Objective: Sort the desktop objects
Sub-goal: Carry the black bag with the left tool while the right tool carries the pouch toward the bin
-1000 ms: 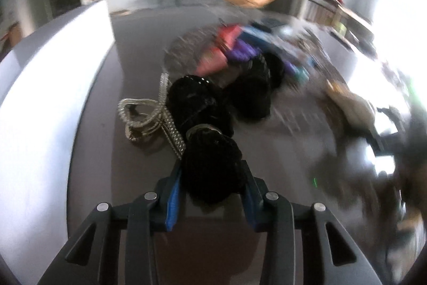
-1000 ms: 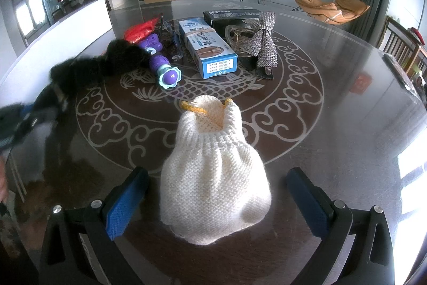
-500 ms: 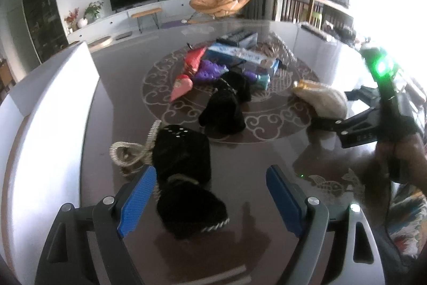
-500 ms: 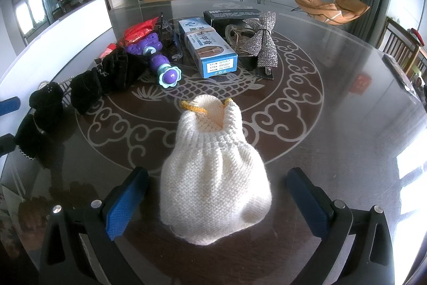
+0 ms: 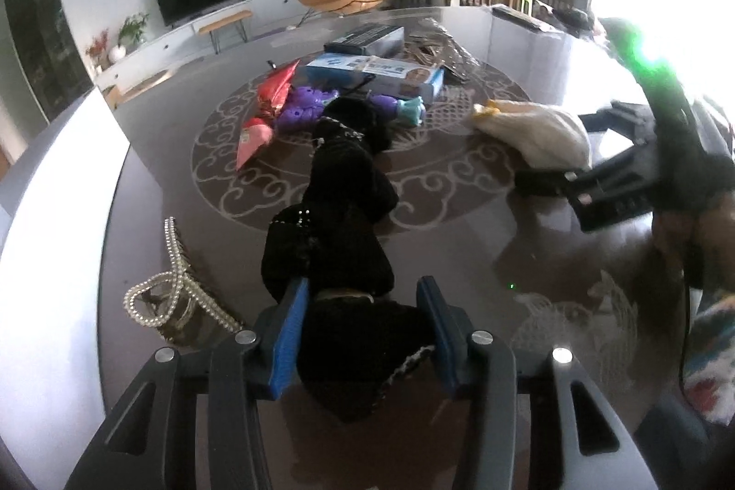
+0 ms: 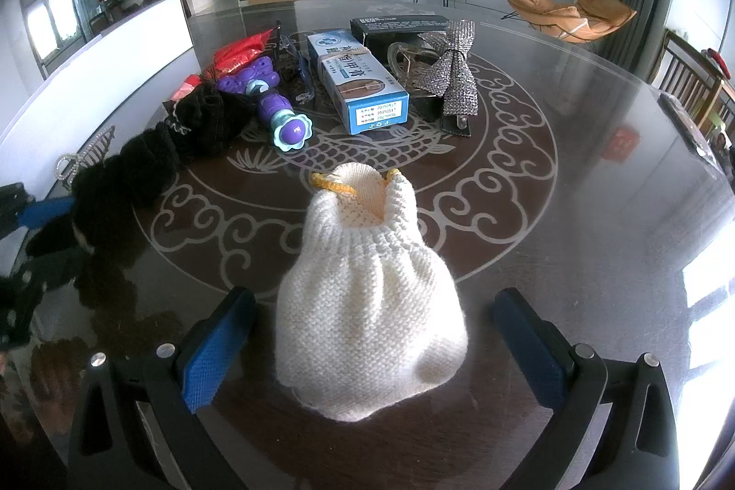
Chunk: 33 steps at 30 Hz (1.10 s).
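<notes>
My left gripper [image 5: 363,329] is shut on the near end of a long black fuzzy scrunchie string [image 5: 344,214] that lies stretched across the dark glass table toward the middle; it also shows at the left of the right wrist view [image 6: 138,164]. My right gripper [image 6: 367,338] is open, its blue pads either side of a white knitted pouch [image 6: 367,306] without touching it. The pouch also shows in the left wrist view [image 5: 533,132].
A pearl hair clip [image 5: 183,297] lies left of my left gripper. Mid-table are a purple toy [image 6: 275,109], blue box [image 6: 358,81], black box [image 6: 399,26], rhinestone bow [image 6: 450,76], red packets [image 6: 234,53] and clear glasses [image 6: 294,67]. A white panel [image 5: 46,214] borders the left.
My left gripper let go of the black string half a second ago, standing wide open, and has now closed on its near end again. The right gripper and pouch have not moved.
</notes>
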Tool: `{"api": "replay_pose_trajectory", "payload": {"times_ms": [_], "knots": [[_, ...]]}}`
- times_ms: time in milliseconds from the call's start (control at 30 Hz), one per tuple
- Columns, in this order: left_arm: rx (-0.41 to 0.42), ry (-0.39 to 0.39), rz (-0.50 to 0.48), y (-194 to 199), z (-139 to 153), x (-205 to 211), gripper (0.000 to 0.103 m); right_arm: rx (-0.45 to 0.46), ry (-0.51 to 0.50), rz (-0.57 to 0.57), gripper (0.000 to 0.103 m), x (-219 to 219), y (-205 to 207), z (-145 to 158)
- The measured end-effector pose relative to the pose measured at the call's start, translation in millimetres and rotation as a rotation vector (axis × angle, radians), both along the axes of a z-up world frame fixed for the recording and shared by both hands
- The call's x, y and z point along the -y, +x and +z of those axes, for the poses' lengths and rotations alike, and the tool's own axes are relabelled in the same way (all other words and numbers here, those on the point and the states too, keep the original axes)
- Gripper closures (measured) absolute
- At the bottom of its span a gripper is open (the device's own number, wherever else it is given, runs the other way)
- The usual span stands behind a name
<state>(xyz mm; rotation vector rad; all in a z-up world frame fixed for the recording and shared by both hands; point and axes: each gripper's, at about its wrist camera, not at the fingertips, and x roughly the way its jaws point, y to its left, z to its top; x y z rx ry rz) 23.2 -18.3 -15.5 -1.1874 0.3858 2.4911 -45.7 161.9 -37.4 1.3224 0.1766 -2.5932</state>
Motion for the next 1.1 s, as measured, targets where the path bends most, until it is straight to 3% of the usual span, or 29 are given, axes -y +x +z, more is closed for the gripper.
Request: {"api": "replay_pose_trajectory", "payload": {"times_ms": [67, 133, 200, 367, 567, 667, 767, 800, 867, 900, 1000, 1100], "knots": [[0.000, -0.010, 0.004, 5, 1, 1, 0.049, 0.000, 0.000, 0.000, 0.000, 0, 0, 0], [-0.004, 0.006, 0.007, 10, 6, 9, 0.030, 0.000, 0.000, 0.000, 0.000, 0, 0, 0], [-0.010, 0.032, -0.003, 14, 11, 19, 0.025, 0.000, 0.000, 0.000, 0.000, 0, 0, 0], [0.008, 0.055, -0.027, 15, 16, 31, 0.025, 0.000, -0.001, 0.000, 0.000, 0, 0, 0], [-0.022, -0.012, -0.068, 10, 14, -2, 0.025, 0.000, -0.005, 0.000, 0.000, -1, 0, 0], [0.008, -0.090, -0.031, -2, 2, -16, 0.025, 0.000, -0.008, 0.000, 0.000, 0, 1, 0], [0.058, -0.069, 0.010, -12, -10, -13, 0.025, 0.000, 0.000, 0.000, 0.000, 1, 2, 0], [0.063, -0.061, 0.016, -13, -12, -12, 0.027, 0.000, -0.003, 0.000, 0.000, 1, 2, 0], [0.072, -0.024, 0.016, -14, -13, -9, 0.046, 0.000, -0.002, 0.000, 0.000, 1, 2, 0], [0.087, 0.010, 0.019, -16, -12, -7, 0.064, 0.000, -0.005, 0.000, 0.000, 2, 2, 0], [0.090, 0.029, 0.055, -18, -10, -2, 0.067, 0.005, -0.035, 0.005, 0.000, -2, 1, 1], [0.094, 0.077, 0.074, -10, -6, 10, 0.067, 0.089, -0.110, 0.057, 0.000, -12, -1, 7]]}}
